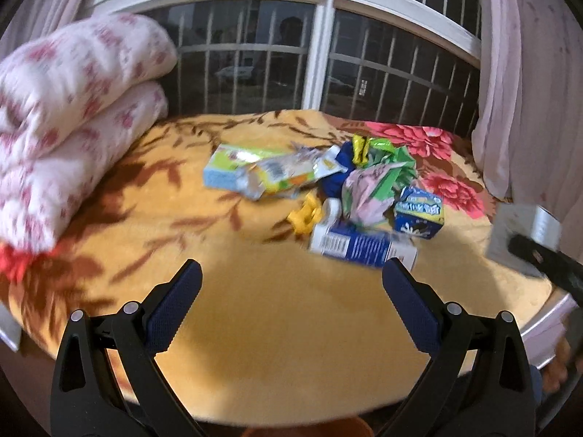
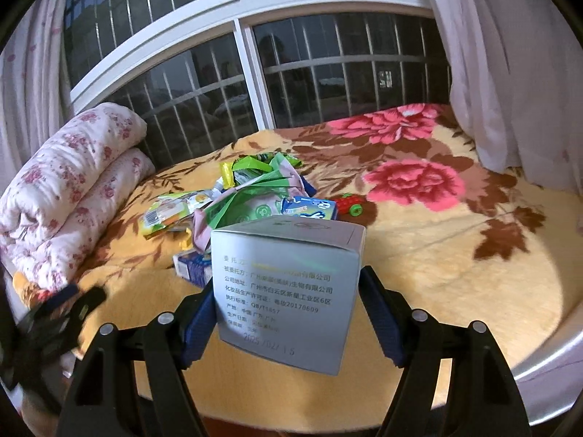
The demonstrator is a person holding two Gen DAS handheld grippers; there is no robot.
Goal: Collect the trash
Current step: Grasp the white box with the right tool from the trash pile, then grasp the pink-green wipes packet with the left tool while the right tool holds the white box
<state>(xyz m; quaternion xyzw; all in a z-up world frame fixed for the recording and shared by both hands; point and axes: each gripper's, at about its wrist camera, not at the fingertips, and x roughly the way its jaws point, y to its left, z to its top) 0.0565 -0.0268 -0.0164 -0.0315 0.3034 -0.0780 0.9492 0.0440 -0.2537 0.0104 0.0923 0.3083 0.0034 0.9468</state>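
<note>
Now the right claw point(image 2: 288, 313) stands clamped on the silver box point(image 2: 288, 284).

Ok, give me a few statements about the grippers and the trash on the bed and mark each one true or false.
1. The right gripper holds a silver box. True.
2. The left gripper holds a blue carton. False: its jaws are open and empty.
3. The trash pile lies on the floor. False: it lies on the flowered blanket.
4. A folded quilt sits left of the pile. True.
</note>
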